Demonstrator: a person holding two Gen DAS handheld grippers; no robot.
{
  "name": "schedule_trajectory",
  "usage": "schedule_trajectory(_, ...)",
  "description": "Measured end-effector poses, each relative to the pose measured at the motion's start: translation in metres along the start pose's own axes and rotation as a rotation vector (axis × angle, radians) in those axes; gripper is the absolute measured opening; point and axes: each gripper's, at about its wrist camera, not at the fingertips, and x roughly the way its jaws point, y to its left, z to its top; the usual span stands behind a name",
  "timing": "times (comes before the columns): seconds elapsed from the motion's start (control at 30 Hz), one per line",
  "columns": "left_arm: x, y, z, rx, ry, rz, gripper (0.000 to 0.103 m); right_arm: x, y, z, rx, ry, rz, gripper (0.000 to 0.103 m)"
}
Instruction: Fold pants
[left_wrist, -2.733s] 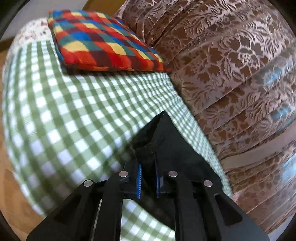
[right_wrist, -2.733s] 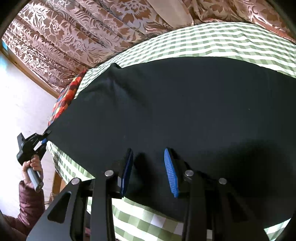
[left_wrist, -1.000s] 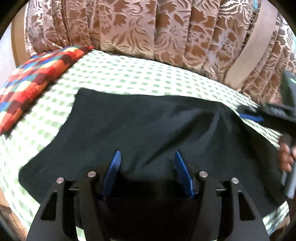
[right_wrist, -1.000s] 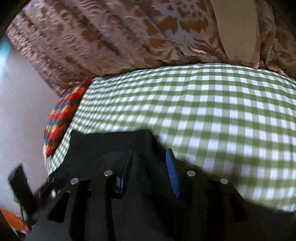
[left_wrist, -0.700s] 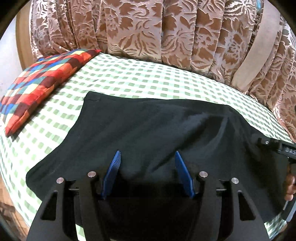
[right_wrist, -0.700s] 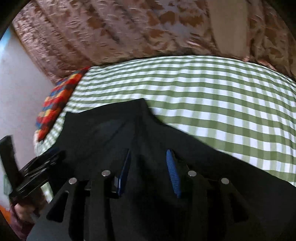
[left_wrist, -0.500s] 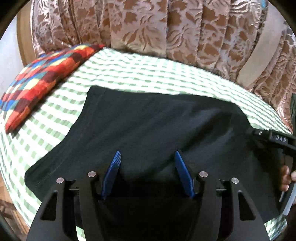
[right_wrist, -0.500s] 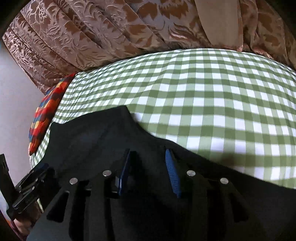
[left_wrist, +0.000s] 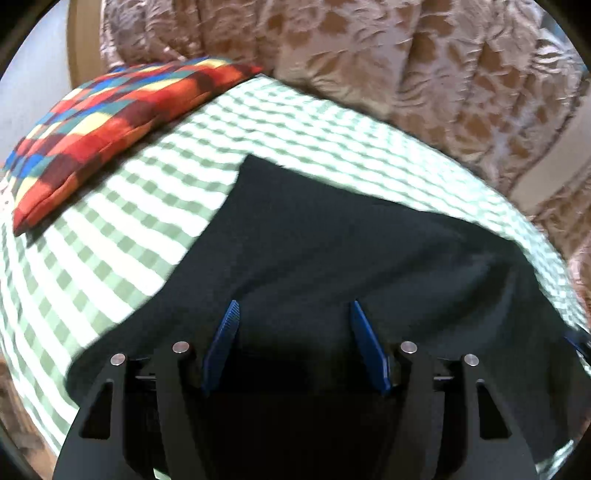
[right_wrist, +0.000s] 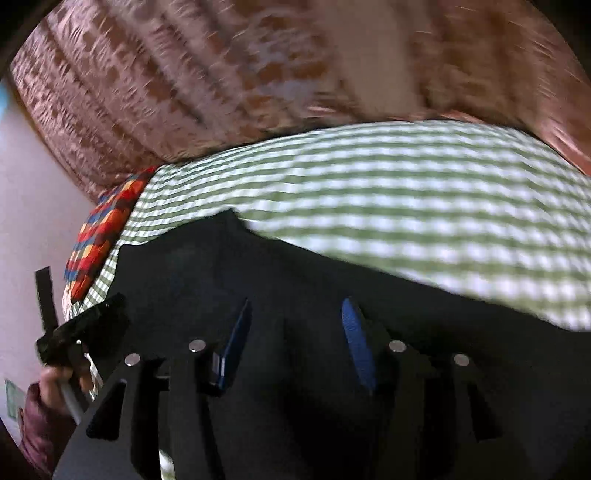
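Black pants (left_wrist: 369, 258) spread beneath both spread-jawed grippers

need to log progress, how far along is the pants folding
Done: the black pants lie folded over on the checked cloth, beside the cushion. In hand: nothing; the left gripper and right gripper hover open above them. Left: probably another fold and smoothing.

bed (left_wrist: 110, 258), green check cover | on it: black pants (left_wrist: 332, 251); plaid cushion (left_wrist: 110, 122)
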Motion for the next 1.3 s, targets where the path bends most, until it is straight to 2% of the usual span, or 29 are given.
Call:
schedule_trajectory(0.07,0.001,0.000,-0.002,0.028,-0.010,0.004,0.062,-0.019,-0.024,-0.015,0.042,-0.007,-0.044,0.051)
schedule_trajectory(0.13,0.002,-0.008,-0.004,0.066,-0.011,0.045,0.062,-0.031,-0.051,-0.030,0.105,-0.009,-0.097,0.051)
schedule_trajectory(0.23,-0.006,-0.015,-0.001,0.036,-0.012,0.057,0.062,-0.033,-0.087,-0.047,0.194,-0.002,-0.116,0.047)
schedule_trajectory(0.3,-0.016,-0.024,-0.003,0.027,-0.028,0.012,0.062,-0.035,-0.092,-0.047,0.224,-0.019,-0.091,0.048)
schedule_trajectory(0.37,-0.028,-0.045,-0.009,0.058,-0.041,-0.038,0.062,-0.044,-0.092,-0.045,0.242,-0.040,-0.061,0.052)
schedule_trajectory(0.47,-0.044,-0.081,-0.023,0.123,-0.052,-0.153,0.062,-0.070,-0.105,-0.045,0.289,-0.095,-0.042,0.053)
schedule_trajectory(0.53,-0.051,-0.112,-0.036,0.200,-0.047,-0.209,0.062,-0.101,-0.133,-0.053,0.383,-0.151,-0.019,0.053)
schedule_trajectory(0.7,-0.052,-0.166,-0.060,0.322,0.000,-0.325,0.062,-0.189,-0.208,-0.102,0.611,-0.286,-0.076,0.053)
schedule_trajectory(0.8,-0.050,-0.188,-0.069,0.384,0.023,-0.355,0.062,-0.230,-0.253,-0.144,0.776,-0.348,-0.135,0.053)
schedule_trajectory(0.87,-0.044,-0.198,-0.073,0.391,0.058,-0.366,0.062,-0.241,-0.281,-0.170,0.896,-0.373,-0.128,0.053)
schedule_trajectory(0.97,-0.039,-0.204,-0.077,0.386,0.084,-0.362,0.062,-0.242,-0.303,-0.187,0.989,-0.398,-0.108,0.051)
schedule_trajectory(1.1,-0.042,-0.202,-0.080,0.381,0.088,-0.361,0.062,-0.235,-0.316,-0.185,1.014,-0.420,-0.091,0.050)
schedule_trajectory(1.17,-0.042,-0.199,-0.079,0.378,0.090,-0.363,0.062,-0.233,-0.320,-0.179,1.010,-0.423,-0.109,0.042)
schedule_trajectory(1.23,-0.043,-0.197,-0.080,0.371,0.093,-0.372,0.062,-0.224,-0.324,-0.171,1.008,-0.412,-0.148,0.023)
schedule_trajectory(1.3,-0.044,-0.197,-0.080,0.365,0.100,-0.391,0.062,-0.220,-0.330,-0.172,1.014,-0.419,-0.141,0.019)
